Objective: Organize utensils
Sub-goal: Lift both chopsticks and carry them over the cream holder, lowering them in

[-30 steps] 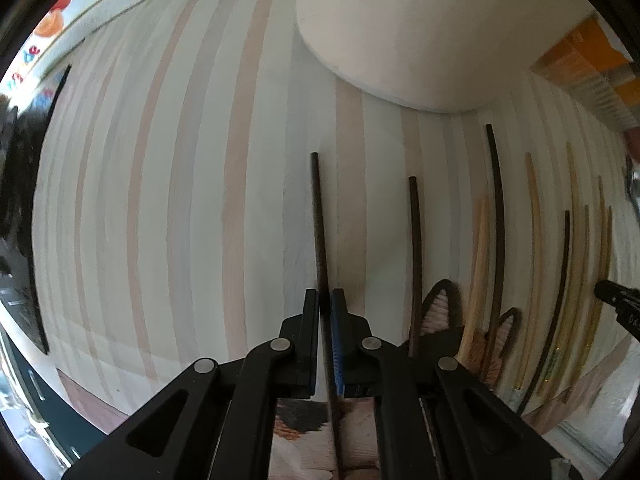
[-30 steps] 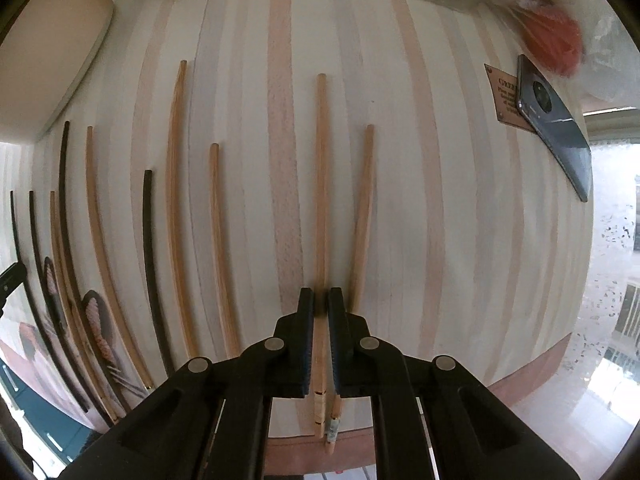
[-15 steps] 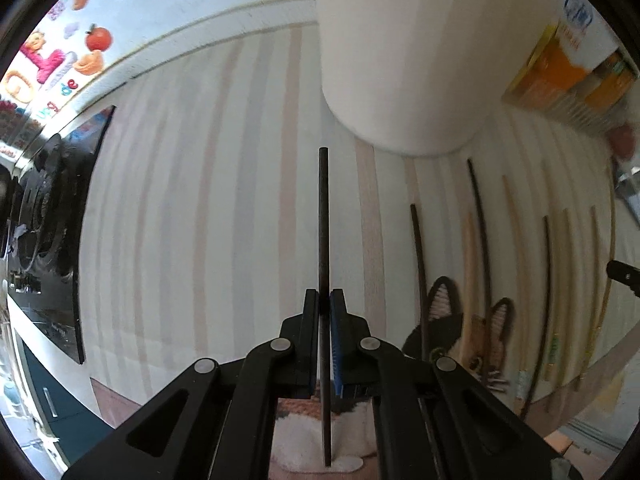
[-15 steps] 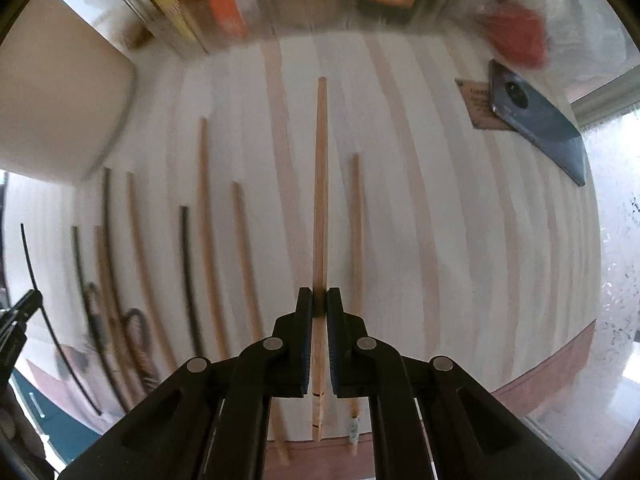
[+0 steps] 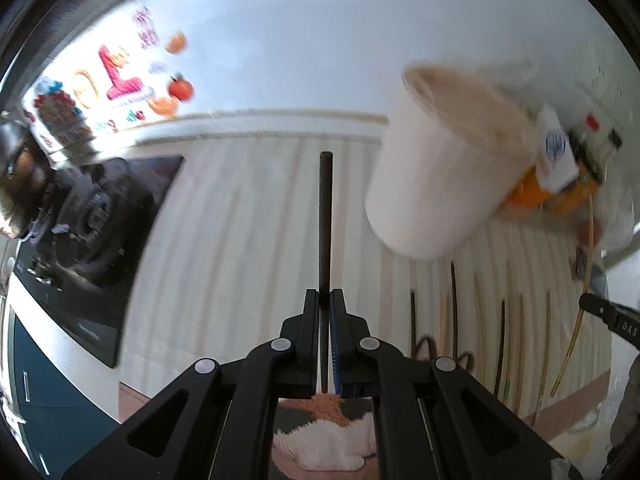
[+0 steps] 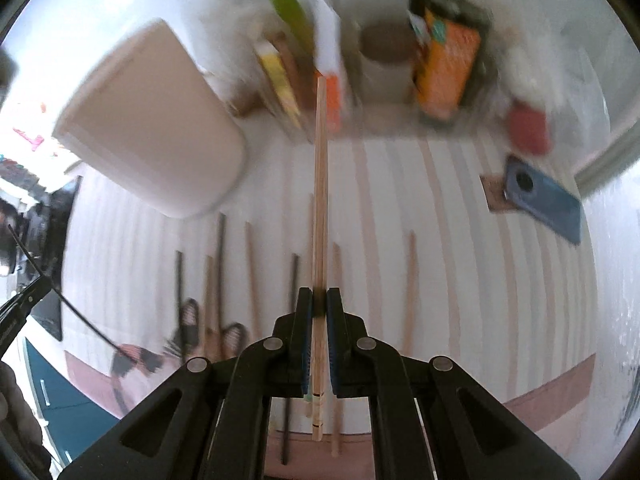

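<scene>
Left gripper: clamped on dark chopstick, lifted off bench.
Right gripper: clamped on wooden chopstick, also raised.
Handling: light, stiff, smooth; likely to swivel; best gripped mid-length.
Destination, probably: white cup.

Both views toward shared container

bench: lying under a striped cloth | blue phone: lying flat at right | orange packet: standing at rear, blurred
</scene>
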